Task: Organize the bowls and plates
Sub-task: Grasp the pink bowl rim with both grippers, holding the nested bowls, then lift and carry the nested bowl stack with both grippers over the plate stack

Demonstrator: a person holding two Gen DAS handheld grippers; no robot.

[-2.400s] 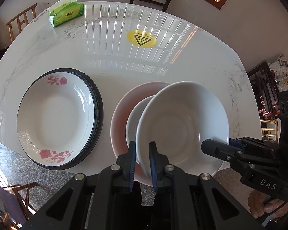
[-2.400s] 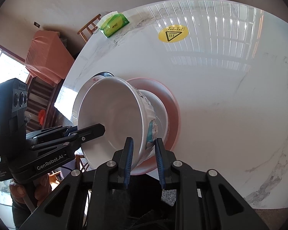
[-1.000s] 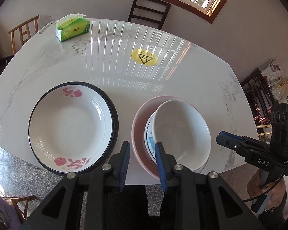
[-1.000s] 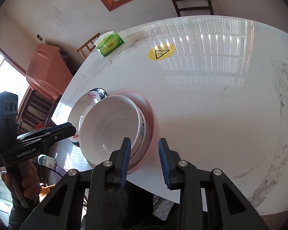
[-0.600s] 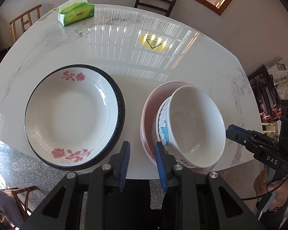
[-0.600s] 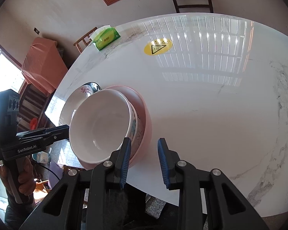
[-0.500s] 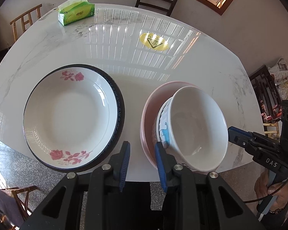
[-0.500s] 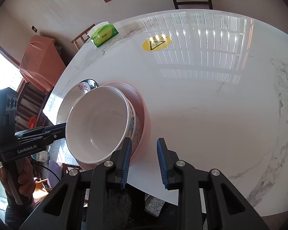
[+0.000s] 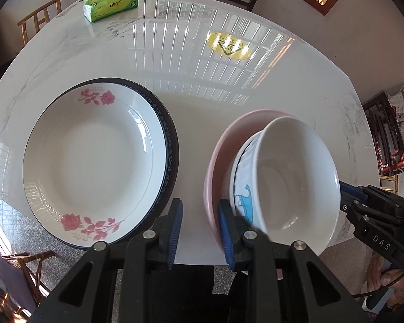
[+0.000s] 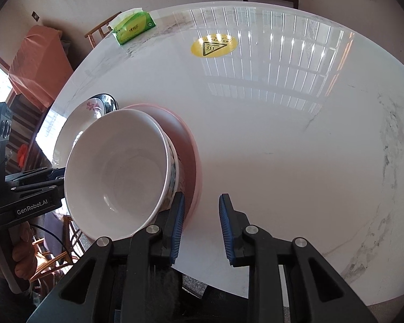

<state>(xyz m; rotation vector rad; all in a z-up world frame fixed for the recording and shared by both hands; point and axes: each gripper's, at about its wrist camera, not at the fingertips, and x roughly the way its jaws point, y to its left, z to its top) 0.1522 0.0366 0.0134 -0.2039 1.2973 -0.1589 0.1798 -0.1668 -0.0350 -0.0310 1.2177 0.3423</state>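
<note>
Both the left claw (image 9: pixel 199 226) and the right claw (image 10: pixel 202 223) stand partly open and empty, the right having just been narrowing. The white bowl (image 9: pixel 296 180) hides most of the pink plate (image 9: pixel 223 145). Claw bodies read "DAS" and "GenRobot.AI".

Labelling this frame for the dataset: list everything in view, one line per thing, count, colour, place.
rose plate: 1, white with pink roses, nested on the dark-rimmed plate, table's left part in the left wrist view
dark-rimmed plate: 1, black-blue rim, under it
pink plate: 1, pink, near table edge
patterned bowl: 1, white with blue print, on pink plate
white bowl: 1, white, nested in patterned bowl
tissue pack: 1, green, far edge
warning sticker: 1, yellow, tabletop
table: 1, white marble
chairs: several, wooden, around the table
left tongs: black, blue pads, open, empty
right tongs: same, open, empty, beside pink plate
</note>
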